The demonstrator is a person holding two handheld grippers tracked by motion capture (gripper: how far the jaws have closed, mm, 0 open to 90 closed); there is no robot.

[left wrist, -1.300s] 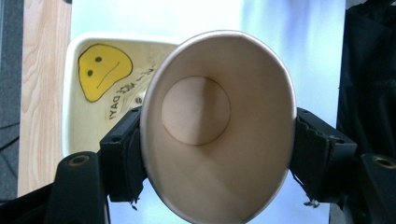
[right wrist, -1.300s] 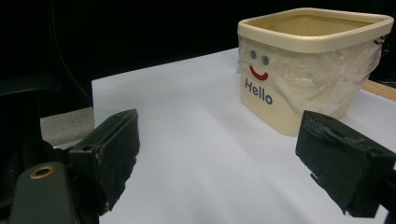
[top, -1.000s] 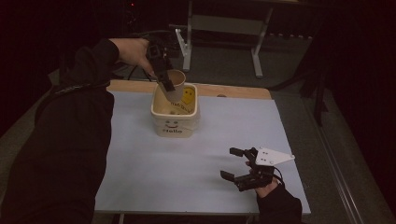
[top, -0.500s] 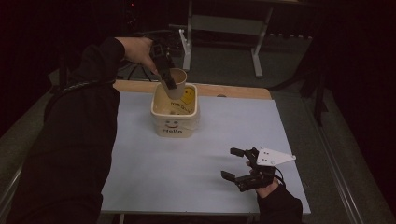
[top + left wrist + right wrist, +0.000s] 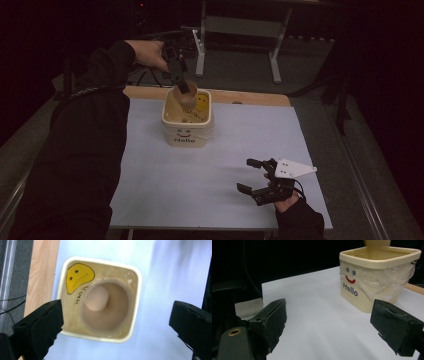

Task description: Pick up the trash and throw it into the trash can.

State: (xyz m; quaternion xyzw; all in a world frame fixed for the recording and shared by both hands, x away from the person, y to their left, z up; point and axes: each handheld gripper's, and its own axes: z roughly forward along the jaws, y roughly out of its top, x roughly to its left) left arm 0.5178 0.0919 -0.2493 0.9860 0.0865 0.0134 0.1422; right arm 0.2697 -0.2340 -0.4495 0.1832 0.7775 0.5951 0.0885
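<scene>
High view: left hand-held gripper (image 5: 181,82) above cream "Hello" tub (image 5: 188,130) at table (image 5: 165,195) far side, jaws spread. Paper cup (image 5: 106,308) stands inside tub. Release looks done; next, lift clear. Right hand-held gripper (image 5: 256,176) spread, idle near front edge.

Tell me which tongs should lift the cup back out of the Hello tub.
Left. The left tongs hang open directly over the cup in the tub; the right tongs sit open, well away at the table's near edge.
</scene>
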